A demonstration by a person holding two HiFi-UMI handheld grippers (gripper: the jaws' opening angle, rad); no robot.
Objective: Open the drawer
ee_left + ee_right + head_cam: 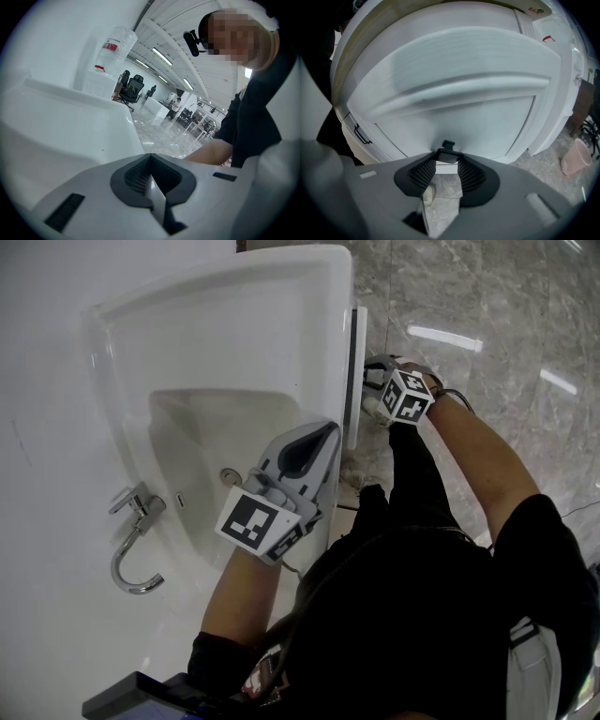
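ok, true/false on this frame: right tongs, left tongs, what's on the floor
1. The right tongs are closed on the black drawer handle. True.
2. The left tongs grip the faucet. False: they are shut on nothing, over the sink, apart from the faucet.
3. A pink container stands on the floor beside the cabinet. True.
4. The floor is bare wood planks. False: it is glossy grey stone-look tile.
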